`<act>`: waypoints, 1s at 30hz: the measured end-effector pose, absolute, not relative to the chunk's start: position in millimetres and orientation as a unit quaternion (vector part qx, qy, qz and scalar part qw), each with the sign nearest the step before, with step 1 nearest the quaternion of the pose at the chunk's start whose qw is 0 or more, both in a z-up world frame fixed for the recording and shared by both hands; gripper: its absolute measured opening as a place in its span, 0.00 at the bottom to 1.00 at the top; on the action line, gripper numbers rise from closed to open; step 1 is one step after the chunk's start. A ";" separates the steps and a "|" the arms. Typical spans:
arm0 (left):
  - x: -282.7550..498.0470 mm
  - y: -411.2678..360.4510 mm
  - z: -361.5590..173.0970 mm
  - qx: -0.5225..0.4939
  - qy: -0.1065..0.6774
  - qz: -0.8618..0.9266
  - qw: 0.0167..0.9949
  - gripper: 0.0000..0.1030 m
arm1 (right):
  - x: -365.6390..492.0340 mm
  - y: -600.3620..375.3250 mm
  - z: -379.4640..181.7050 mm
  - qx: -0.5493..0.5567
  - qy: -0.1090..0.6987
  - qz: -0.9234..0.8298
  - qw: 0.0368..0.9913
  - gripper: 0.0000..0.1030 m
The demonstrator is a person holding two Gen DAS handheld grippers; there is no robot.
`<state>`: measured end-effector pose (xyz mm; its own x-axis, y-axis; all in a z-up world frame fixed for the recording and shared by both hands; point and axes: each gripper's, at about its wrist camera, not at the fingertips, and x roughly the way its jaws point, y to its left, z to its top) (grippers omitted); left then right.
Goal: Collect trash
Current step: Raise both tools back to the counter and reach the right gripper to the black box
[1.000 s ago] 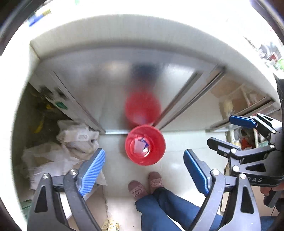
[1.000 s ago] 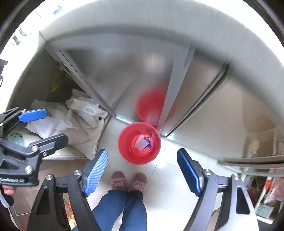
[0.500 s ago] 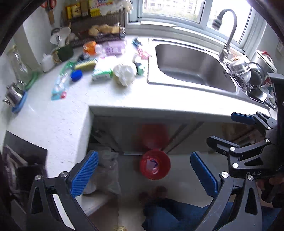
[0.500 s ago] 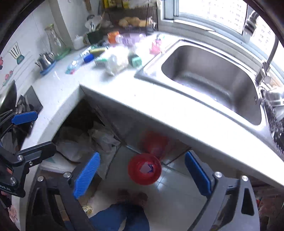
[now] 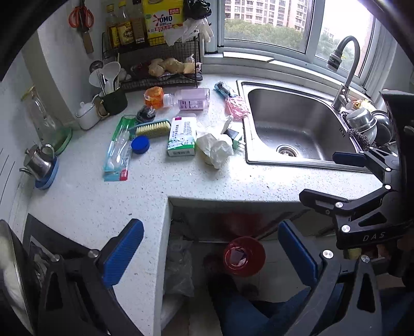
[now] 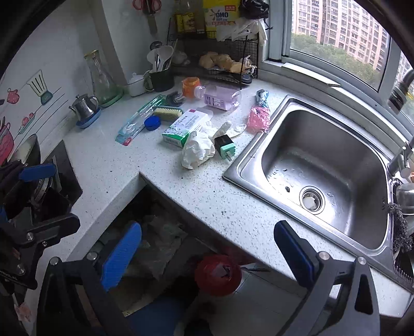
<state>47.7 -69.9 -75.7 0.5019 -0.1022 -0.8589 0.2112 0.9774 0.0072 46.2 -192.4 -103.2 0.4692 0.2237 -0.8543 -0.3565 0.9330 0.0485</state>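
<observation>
left hand-held gripper (image 5: 211, 253) spread, empty | crumpled tissue (image 5: 216, 150) beside sink (image 5: 297, 160)

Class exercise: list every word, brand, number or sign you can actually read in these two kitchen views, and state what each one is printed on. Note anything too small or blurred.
"OMO": on the yellow detergent box on the wire rack.
"DAS": on the black body of the right gripper, seen from the left wrist view.
Too small or blurred: the print on the green-and-white carton, the pink bottle label, the sauce bottles and the toothbrush pack.
</observation>
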 end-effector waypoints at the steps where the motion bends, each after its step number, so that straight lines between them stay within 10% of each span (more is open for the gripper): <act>1: 53.7 -68.5 -76.6 0.058 0.491 -0.090 0.865 1.00 | 59.8 -187.7 -103.6 -0.078 0.488 0.163 0.854 0.99; 19: 203.0 -3.7 -110.9 0.056 0.517 -0.117 0.846 1.00 | 189.4 -181.1 -137.7 -0.100 0.532 0.120 0.832 0.99; 30: 239.2 4.6 -143.6 0.039 0.556 -0.144 0.818 1.00 | 219.6 -167.4 -178.2 -0.133 0.586 0.128 0.789 0.76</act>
